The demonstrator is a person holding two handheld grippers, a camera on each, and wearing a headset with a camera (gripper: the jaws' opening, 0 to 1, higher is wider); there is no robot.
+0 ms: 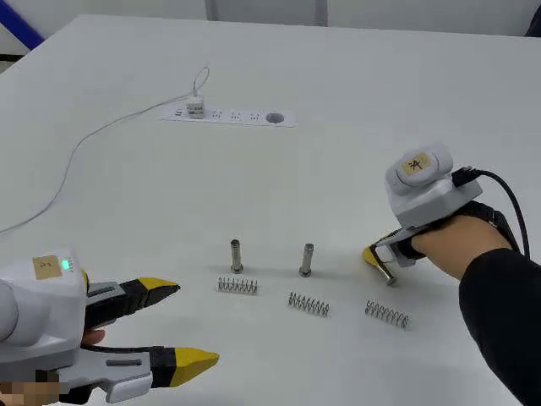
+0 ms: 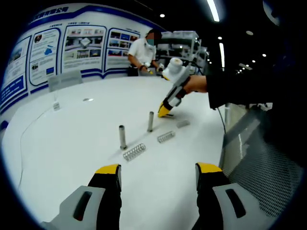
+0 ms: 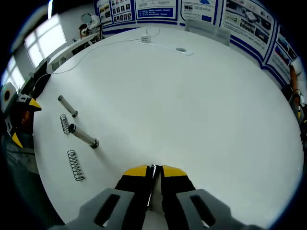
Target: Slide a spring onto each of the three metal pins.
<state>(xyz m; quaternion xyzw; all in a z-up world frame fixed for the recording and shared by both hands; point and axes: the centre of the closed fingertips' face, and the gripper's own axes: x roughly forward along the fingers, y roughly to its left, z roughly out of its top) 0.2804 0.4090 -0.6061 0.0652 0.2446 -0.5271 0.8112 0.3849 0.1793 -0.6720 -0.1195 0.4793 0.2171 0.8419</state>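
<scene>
Two metal pins stand upright on the white table [image 1: 279, 186]: a left pin [image 1: 236, 255] and a middle pin [image 1: 307, 260]. In front of them lie three springs: left [image 1: 237, 286], middle [image 1: 308, 304], right [image 1: 387, 315]. My right gripper [image 1: 373, 255] is shut on a third pin [image 1: 386, 273], held tilted just above the table beside the right spring. That pin [image 3: 152, 184] shows as a thin metal bar between the closed jaws of the right gripper [image 3: 153, 170]. My left gripper [image 1: 186, 326] stands open at the near left with nothing in it, its jaws [image 2: 158, 170] pointing toward the left spring [image 2: 134, 151].
A white power strip [image 1: 230, 115] with a plugged charger and a trailing cable [image 1: 93, 135] lies at the back of the table. A black cable runs from the right gripper over the person's dark sleeve [image 1: 507, 313]. Another person [image 2: 144, 52] stands beyond the table's far end.
</scene>
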